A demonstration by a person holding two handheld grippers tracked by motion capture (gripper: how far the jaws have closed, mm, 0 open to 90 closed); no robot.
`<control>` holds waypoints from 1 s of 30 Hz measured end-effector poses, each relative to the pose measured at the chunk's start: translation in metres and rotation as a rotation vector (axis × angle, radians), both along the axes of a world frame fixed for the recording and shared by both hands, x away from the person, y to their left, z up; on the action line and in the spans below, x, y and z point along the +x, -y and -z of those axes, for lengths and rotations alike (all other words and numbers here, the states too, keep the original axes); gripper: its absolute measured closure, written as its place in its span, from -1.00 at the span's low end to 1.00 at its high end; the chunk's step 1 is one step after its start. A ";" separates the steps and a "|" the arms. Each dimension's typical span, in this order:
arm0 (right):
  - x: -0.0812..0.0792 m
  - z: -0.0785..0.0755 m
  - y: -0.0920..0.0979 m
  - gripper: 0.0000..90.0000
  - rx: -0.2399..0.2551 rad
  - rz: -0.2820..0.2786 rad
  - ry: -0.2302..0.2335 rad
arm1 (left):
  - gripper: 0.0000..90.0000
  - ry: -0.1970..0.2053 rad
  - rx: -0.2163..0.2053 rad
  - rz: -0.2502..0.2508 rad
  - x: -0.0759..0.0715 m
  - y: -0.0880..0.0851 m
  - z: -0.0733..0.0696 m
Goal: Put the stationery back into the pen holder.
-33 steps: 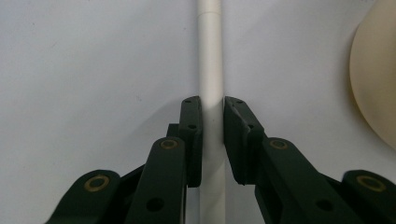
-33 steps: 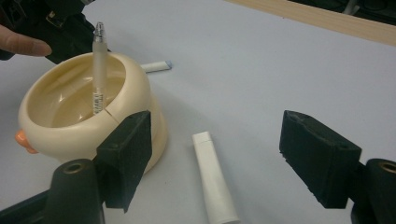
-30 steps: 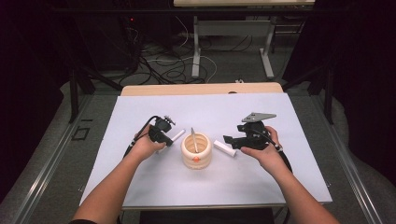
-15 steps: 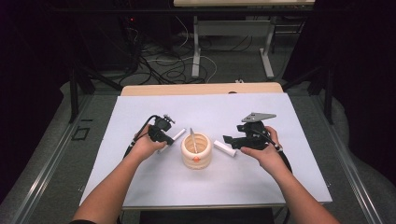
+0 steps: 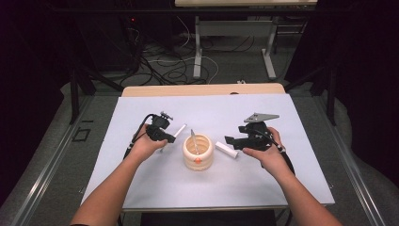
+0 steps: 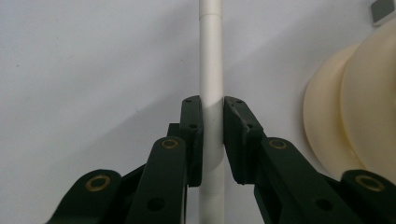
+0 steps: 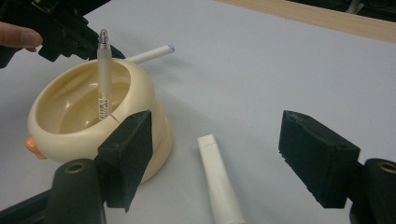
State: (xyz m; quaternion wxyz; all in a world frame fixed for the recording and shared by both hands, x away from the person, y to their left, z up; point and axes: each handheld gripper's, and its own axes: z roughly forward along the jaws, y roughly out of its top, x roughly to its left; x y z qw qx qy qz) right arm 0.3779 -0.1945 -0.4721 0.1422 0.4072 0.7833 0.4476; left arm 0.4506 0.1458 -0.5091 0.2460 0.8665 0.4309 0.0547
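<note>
While the left claw (image 6: pixel 212 140) pinches one white pen (image 6: pixel 211 79) mid-barrel, the right claw (image 7: pixel 229 158) hangs spread over another white pen (image 7: pixel 219 182): light, stiff, slick, best gripped mid-barrel.

At the centre of the high view a bowl (image 5: pixel 198 152) stands on the table (image 5: pixel 141 188), a pen (image 5: pixel 193 140) leaning inside it. A tube (image 5: pixel 227 150) lies just right; another tube (image 5: pixel 175 132), perhaps slightly raised, lies upper left.

Light: bright and even on the surface (image 5: pixel 141 183); surroundings dark.
Shadows: soft, short.
Focus: high view slightly soft; near tongs in gripper views mildly blurred.
Glare: none.
</note>
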 end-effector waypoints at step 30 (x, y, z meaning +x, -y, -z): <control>-0.006 -0.013 -0.008 -0.31 0.108 -0.010 -0.072 | 0.74 0.242 -0.292 -0.203 -0.056 -0.003 -0.058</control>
